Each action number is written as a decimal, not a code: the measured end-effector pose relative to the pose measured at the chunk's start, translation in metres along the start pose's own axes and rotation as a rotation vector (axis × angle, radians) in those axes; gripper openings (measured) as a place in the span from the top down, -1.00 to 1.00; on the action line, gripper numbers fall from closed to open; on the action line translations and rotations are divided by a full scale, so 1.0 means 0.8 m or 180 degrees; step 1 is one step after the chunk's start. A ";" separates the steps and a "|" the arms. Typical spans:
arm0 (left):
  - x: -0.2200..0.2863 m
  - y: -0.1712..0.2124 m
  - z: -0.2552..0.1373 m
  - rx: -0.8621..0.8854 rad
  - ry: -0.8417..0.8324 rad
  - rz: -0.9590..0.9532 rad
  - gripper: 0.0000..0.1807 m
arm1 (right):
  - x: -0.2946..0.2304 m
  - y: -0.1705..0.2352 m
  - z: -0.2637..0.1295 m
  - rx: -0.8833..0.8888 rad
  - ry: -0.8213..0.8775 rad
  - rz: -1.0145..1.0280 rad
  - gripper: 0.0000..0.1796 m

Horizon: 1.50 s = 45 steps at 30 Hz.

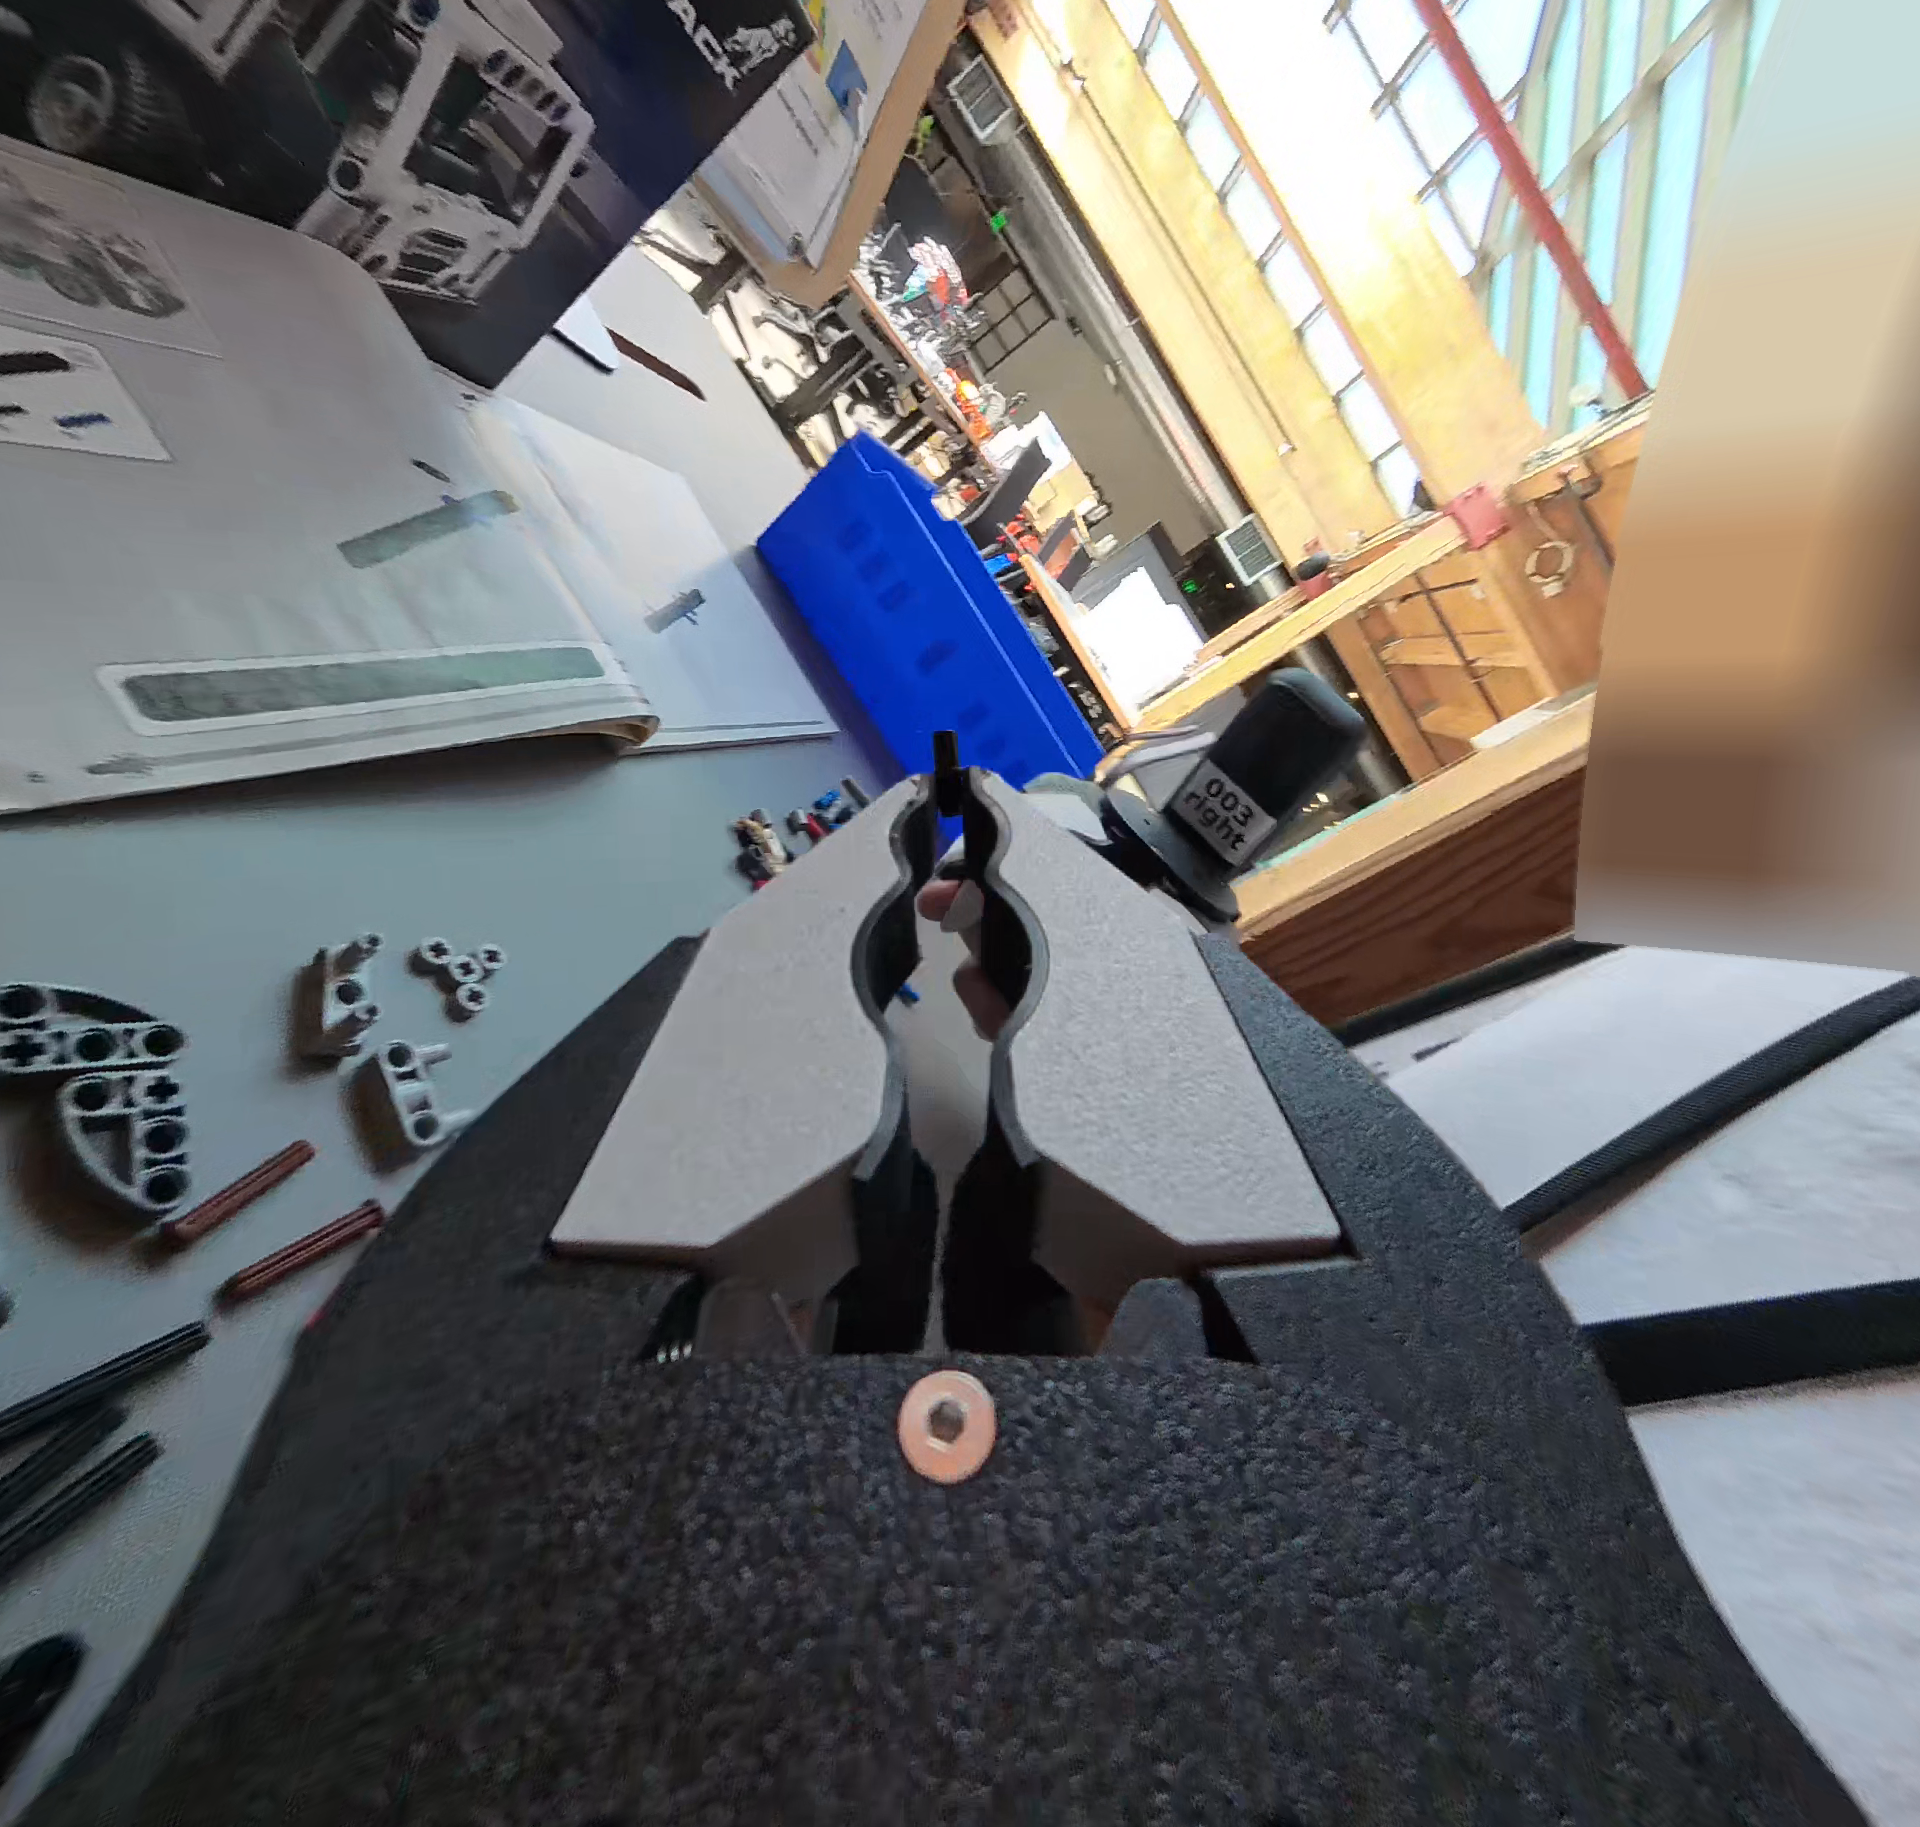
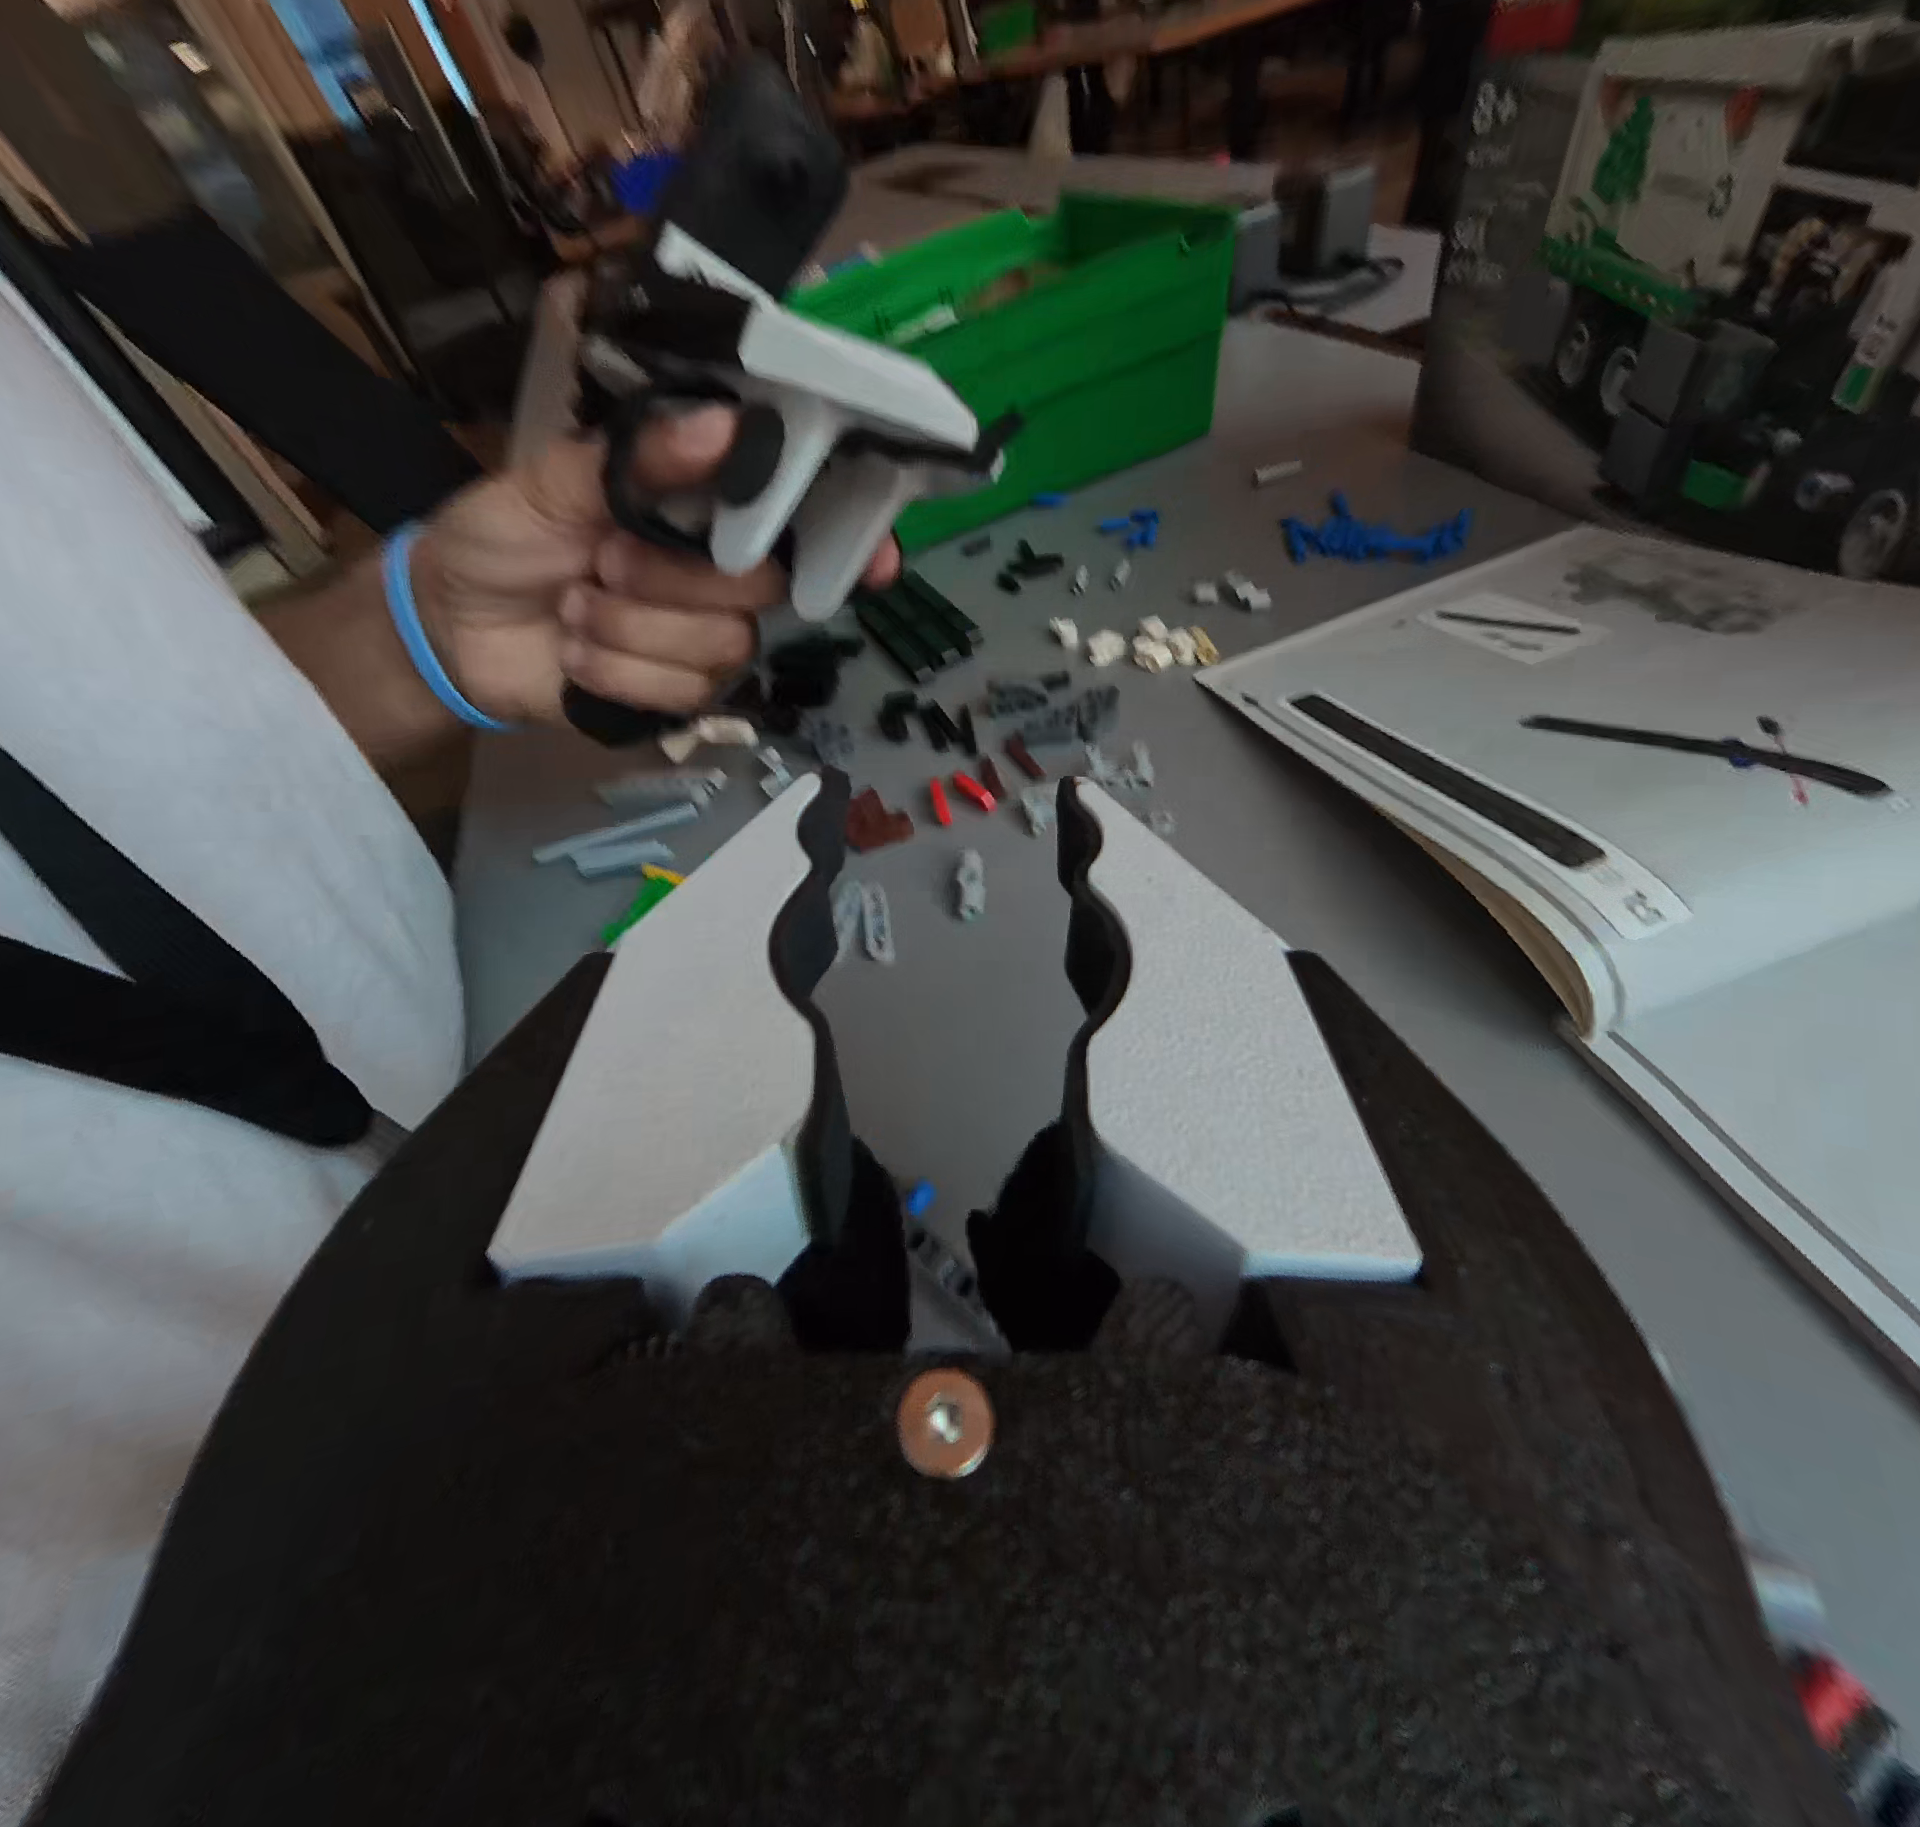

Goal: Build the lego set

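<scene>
Your left tool (image 1: 948,798) pinches a small black pin (image 1: 947,757); your right tool (image 2: 948,809) is spread. Beyond its tips, loose pieces (image 2: 1039,707) lie on the surface (image 2: 1226,904) before a green bin (image 2: 1081,364), contents unclear.

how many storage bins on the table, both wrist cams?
2. A blue bin in the left wrist view, beyond the open instruction booklet. A green bin in the right wrist view, behind the loose pieces. Others may sit out of frame.
</scene>
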<state>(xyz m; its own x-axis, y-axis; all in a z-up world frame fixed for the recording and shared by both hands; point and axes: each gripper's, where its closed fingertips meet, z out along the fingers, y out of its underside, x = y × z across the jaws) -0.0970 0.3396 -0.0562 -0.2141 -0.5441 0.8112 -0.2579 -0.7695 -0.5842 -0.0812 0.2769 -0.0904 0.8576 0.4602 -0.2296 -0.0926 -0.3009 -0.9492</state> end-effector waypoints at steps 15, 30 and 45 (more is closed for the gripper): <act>0.041 0.041 0.021 -0.0223 0.0083 0.0592 0.97 | -0.017 -0.061 0.025 -0.0054 -0.1642 0.1595 0.84; 0.041 0.054 0.026 -0.0320 -0.0210 0.0957 0.96 | -0.025 -0.050 0.019 -0.0179 -0.1543 0.1543 0.97; -0.045 0.189 0.003 -0.2459 -0.1343 0.2830 0.68 | 0.035 0.066 -0.038 -0.1439 -0.0430 0.1449 0.97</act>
<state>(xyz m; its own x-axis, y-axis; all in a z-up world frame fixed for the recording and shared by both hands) -0.1259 0.2419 -0.1737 -0.3159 -0.9487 -0.0102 -0.6943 0.2385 -0.6790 -0.0472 0.2486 -0.1403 0.7090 0.2959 -0.6402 -0.1845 -0.7983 -0.5733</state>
